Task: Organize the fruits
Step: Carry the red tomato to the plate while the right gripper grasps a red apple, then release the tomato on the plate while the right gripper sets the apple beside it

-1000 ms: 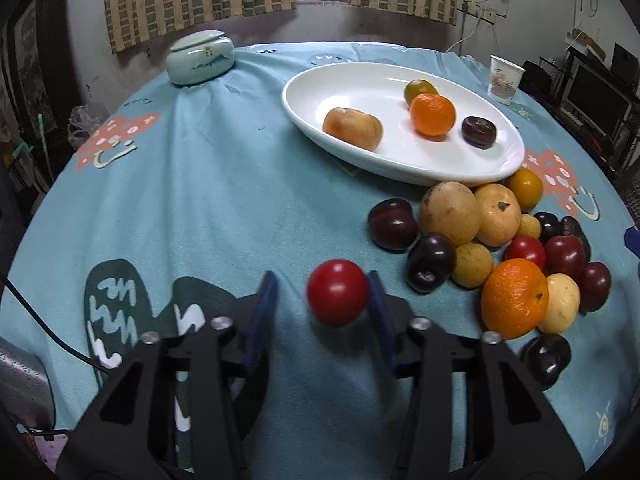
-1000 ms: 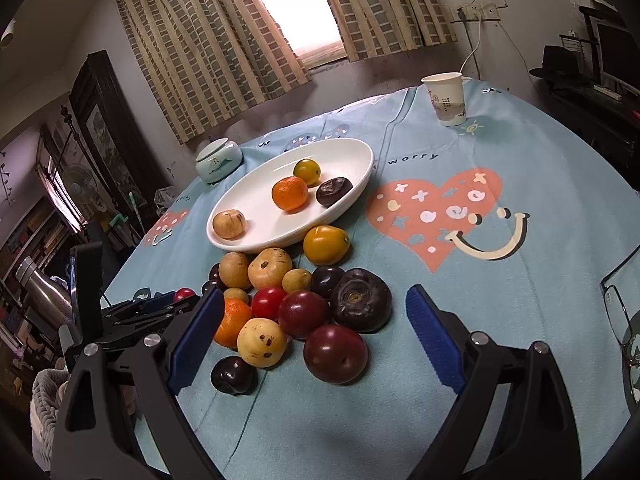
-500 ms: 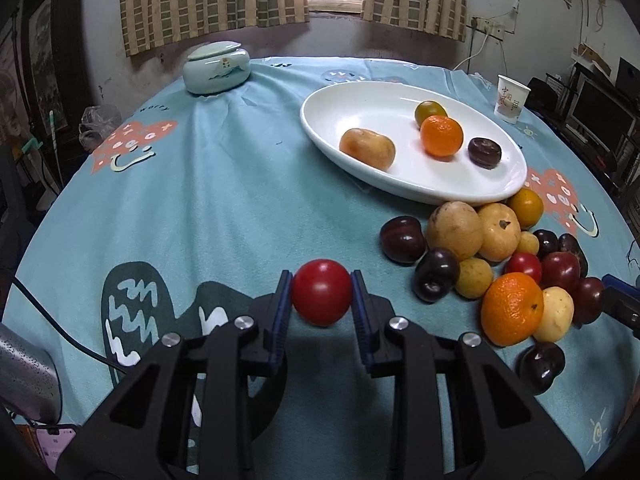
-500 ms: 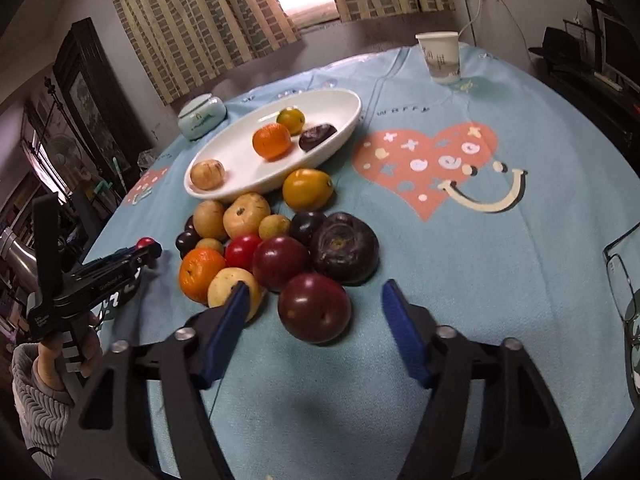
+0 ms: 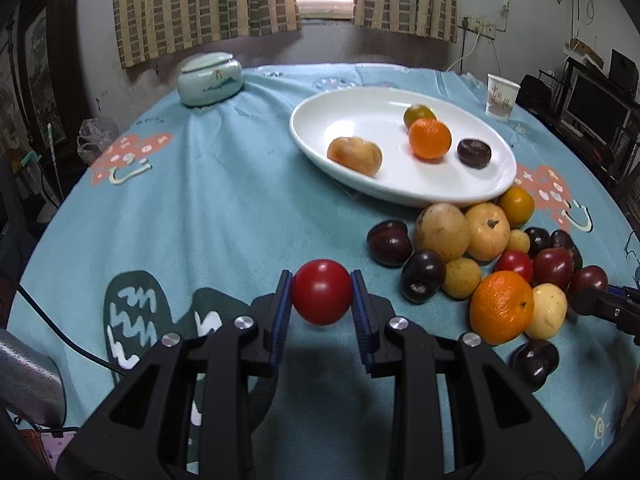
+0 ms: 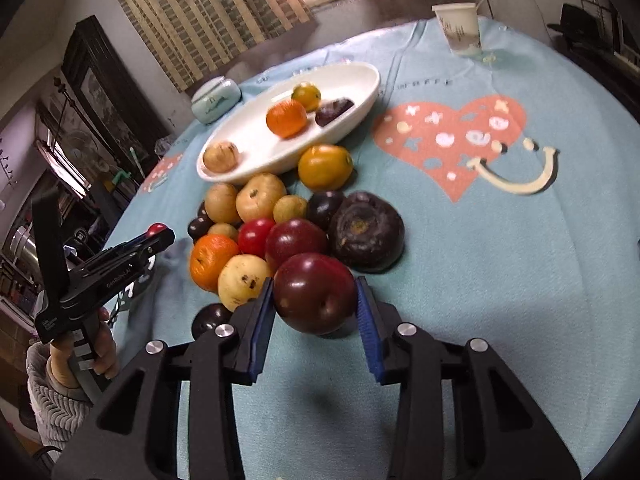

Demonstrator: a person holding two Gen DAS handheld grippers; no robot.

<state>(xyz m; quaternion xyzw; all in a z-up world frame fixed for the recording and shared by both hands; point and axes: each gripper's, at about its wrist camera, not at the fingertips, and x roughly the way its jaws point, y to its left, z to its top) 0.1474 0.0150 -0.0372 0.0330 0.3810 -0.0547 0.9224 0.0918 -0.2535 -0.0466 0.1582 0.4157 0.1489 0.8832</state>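
Note:
My left gripper (image 5: 321, 298) is shut on a red tomato (image 5: 321, 297) and holds it above the blue tablecloth; it also shows in the right wrist view (image 6: 158, 234). My right gripper (image 6: 316, 312) stands around a dark red plum (image 6: 315, 293) at the near edge of the fruit pile (image 6: 280, 236); its jaws are close to or touching the plum's sides. A white oval plate (image 5: 360, 120) holds a brown fruit (image 5: 354, 156), an orange (image 5: 429, 138), a green-yellow citrus (image 5: 418, 114) and a dark fruit (image 5: 474, 153).
A pale green lidded jar (image 5: 210, 79) stands at the far left of the table. A paper cup (image 5: 502, 97) stands at the far right. The pile of plums, oranges and yellow fruits (image 5: 480, 264) lies just in front of the plate.
My left gripper closed on the red tomato and lifted it. My right gripper moved forward and down, and its jaws narrowed around the dark red plum.

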